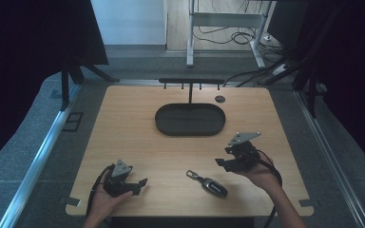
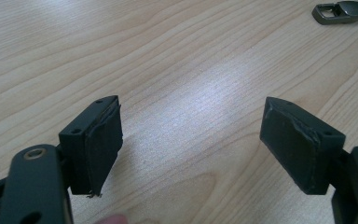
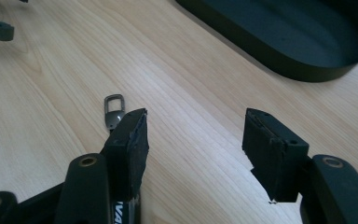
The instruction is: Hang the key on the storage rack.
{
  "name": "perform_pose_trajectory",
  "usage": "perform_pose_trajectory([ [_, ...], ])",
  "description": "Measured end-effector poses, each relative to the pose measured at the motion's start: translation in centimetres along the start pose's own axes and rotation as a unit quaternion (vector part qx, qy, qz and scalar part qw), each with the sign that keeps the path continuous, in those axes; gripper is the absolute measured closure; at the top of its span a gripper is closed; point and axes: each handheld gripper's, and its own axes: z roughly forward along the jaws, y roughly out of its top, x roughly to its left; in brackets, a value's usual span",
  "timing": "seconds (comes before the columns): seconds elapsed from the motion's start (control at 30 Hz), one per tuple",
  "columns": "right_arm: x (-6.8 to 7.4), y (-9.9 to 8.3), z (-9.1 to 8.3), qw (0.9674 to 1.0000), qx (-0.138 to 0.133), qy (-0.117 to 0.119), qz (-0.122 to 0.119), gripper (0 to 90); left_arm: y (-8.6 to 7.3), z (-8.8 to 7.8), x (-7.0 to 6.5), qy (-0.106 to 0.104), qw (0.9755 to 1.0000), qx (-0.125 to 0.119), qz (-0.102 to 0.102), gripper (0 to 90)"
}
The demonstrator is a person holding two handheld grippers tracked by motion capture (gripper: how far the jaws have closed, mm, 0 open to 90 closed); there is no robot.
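Left tool jaws wide apart, empty; right tool likewise, near key fob.

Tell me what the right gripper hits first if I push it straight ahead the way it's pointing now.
Probably bare table: the open right gripper looks down at wood between its jaws. The key fob's metal loop sits just outside its left-hand jaw, and the black oval tray lies farther on, off to the right. Depth is uncertain.

Both tongs are matte black, each carrying a grey three-cornered plate on top and trailing a black cable. The left tongs have blocky jaws faced with worn, frayed dark padding, small screw holes and brass-coloured pivot rivets. The right tongs match, with white lettering at seven o'clock.
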Motion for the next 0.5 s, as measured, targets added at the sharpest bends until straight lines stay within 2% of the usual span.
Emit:
perform_pose_trajectory([
  [0.5,1.5,1.9,2.3,0.9982,0.048,0.023,-0.027,41.6,0.0,0.0,-0.1,-0.001,1.0000,0.003,0.006,21.5],
])
